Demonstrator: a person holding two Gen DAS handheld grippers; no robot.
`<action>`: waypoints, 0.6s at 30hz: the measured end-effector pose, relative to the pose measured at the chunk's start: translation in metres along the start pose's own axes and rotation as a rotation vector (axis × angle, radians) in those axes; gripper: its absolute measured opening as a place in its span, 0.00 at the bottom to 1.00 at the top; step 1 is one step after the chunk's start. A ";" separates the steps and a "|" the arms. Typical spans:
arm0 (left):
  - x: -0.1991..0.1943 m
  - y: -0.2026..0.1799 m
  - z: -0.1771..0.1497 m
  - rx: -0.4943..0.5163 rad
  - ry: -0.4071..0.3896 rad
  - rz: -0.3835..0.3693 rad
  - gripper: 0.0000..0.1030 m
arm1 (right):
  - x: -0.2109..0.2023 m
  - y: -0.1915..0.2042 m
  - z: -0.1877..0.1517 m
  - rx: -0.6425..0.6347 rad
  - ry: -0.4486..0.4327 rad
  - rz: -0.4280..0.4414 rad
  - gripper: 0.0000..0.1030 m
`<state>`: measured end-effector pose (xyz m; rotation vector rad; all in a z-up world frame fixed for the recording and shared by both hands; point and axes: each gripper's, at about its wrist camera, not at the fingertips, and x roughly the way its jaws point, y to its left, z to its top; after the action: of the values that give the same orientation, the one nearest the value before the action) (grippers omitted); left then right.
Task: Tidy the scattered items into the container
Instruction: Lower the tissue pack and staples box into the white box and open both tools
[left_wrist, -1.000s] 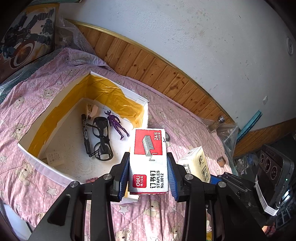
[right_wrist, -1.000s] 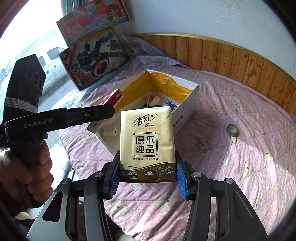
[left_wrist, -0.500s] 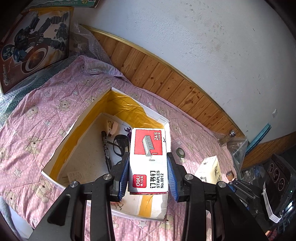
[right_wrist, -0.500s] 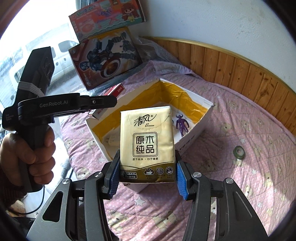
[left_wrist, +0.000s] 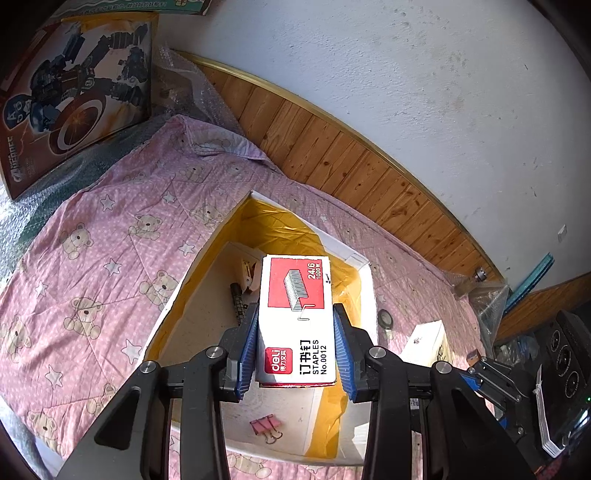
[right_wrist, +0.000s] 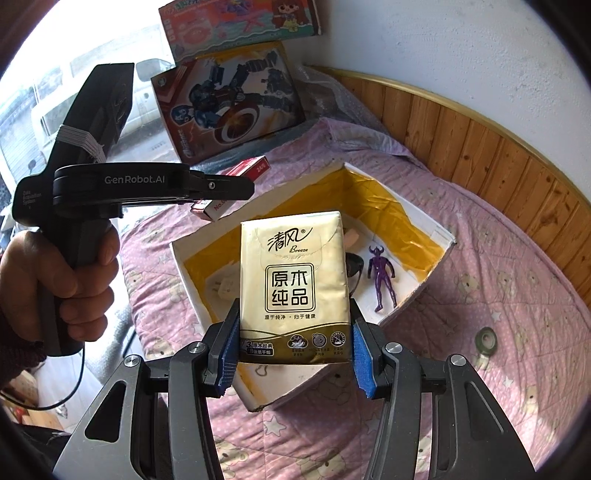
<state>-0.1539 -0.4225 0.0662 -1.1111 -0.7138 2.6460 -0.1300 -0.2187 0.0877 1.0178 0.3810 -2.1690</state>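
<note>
My left gripper is shut on a red and white staples box, held above the open white box with the yellow lining. My right gripper is shut on a gold tissue pack, also above that white box. Inside the box lie a purple figure, dark glasses, a black marker, a pink binder clip and small white items. In the right wrist view the left gripper shows from the side with the staples box. A tape roll lies on the pink blanket.
The pink bear-print blanket covers the surface. Toy boxes lean at the far edge near bubble wrap. A wood-panelled wall runs behind. A person's hand grips the left handle. The tape roll lies beside the box.
Both grippers have moved forward and higher over the white box, each still holding its item. The box now sits nearer under both grippers.
</note>
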 end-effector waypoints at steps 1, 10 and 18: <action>0.002 0.003 0.002 -0.002 0.004 0.001 0.38 | 0.003 0.000 0.002 -0.008 0.006 0.000 0.52; 0.026 0.018 0.016 -0.002 0.091 0.019 0.38 | 0.035 0.007 0.014 -0.071 0.074 0.032 0.52; 0.047 0.023 0.029 0.054 0.193 0.045 0.38 | 0.066 0.019 0.017 -0.110 0.179 0.098 0.52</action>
<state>-0.2074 -0.4369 0.0430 -1.3588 -0.5828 2.5315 -0.1558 -0.2722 0.0492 1.1482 0.5176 -1.9544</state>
